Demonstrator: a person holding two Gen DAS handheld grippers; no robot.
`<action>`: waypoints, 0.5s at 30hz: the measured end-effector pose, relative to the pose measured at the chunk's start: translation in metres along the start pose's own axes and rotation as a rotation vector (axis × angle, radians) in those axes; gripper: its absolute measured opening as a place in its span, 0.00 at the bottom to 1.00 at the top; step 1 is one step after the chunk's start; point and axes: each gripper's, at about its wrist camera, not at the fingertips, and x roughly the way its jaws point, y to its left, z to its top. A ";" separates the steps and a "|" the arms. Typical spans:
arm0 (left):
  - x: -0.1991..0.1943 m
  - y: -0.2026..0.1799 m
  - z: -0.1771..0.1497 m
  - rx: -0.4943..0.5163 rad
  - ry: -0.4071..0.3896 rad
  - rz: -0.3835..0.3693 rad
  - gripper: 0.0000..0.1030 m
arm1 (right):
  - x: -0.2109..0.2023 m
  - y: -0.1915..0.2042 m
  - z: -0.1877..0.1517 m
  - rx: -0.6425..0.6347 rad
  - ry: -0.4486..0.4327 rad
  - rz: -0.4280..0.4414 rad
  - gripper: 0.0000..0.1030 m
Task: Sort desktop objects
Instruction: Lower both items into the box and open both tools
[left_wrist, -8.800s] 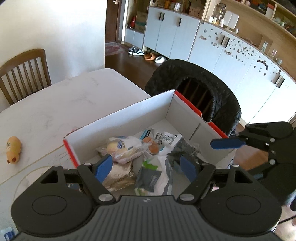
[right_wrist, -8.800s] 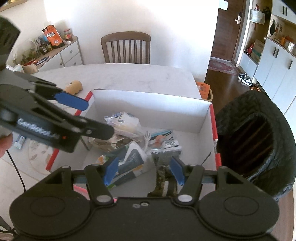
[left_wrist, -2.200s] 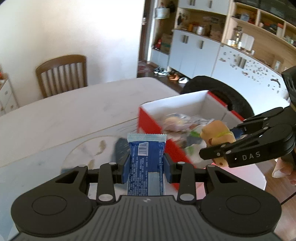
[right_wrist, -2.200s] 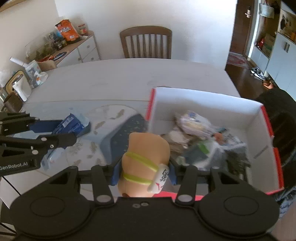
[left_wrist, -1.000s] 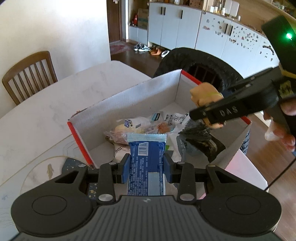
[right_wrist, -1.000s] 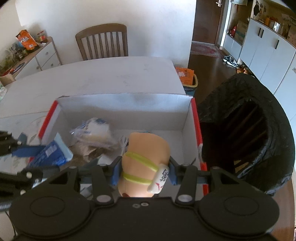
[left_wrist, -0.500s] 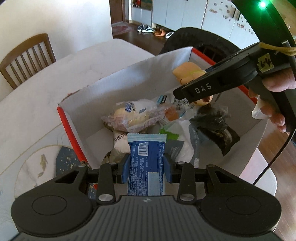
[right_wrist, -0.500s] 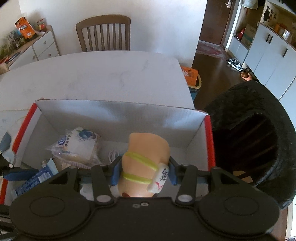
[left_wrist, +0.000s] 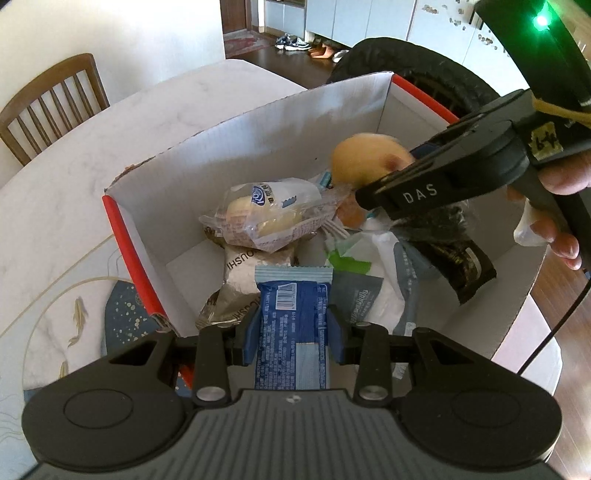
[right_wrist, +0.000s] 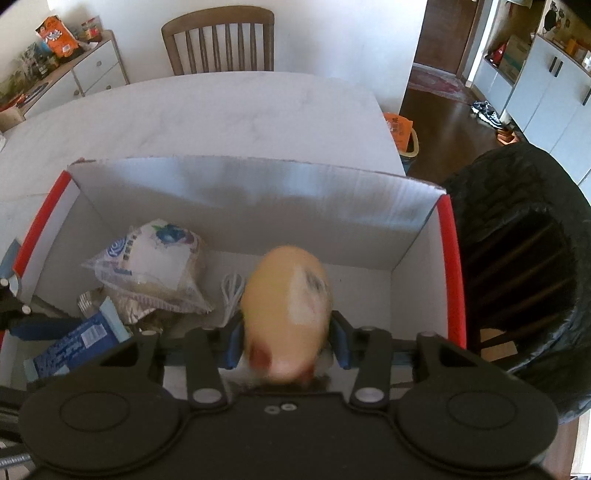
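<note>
My left gripper (left_wrist: 293, 332) is shut on a blue snack bar (left_wrist: 291, 314) and hangs over the near side of a white cardboard box with red edges (left_wrist: 258, 129). My right gripper (right_wrist: 286, 343) is shut on a tan squishy toy (right_wrist: 288, 291), low over the right part of the box (right_wrist: 258, 192). The toy is blurred and juts forward past the pads. In the left wrist view the toy (left_wrist: 365, 158) shows at the tip of the right gripper's finger (left_wrist: 417, 192), above the packets. The blue bar (right_wrist: 77, 343) also appears at the lower left of the right wrist view.
Inside the box lie a wrapped bread packet (left_wrist: 266, 210) and several other snack packets. A black bin (right_wrist: 517, 258) stands just right of the box. A patterned placemat (left_wrist: 74, 314) lies to its left, a wooden chair (right_wrist: 221, 40) beyond the table. A person's hand (left_wrist: 561, 181) holds the right gripper.
Both grippers have sunk closer to the box's contents. The toy has turned between the right pads and is now blurred, its yellow bands out of sight. The blue bar stays gripped.
</note>
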 end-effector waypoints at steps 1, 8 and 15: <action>0.000 0.000 0.000 0.000 0.000 -0.003 0.36 | 0.001 -0.001 -0.001 0.003 -0.004 -0.002 0.47; -0.007 0.000 -0.001 -0.008 -0.031 -0.017 0.52 | -0.013 -0.009 -0.005 0.022 -0.042 0.014 0.59; -0.022 -0.001 -0.004 -0.010 -0.064 -0.006 0.61 | -0.031 -0.007 -0.003 0.017 -0.066 0.045 0.61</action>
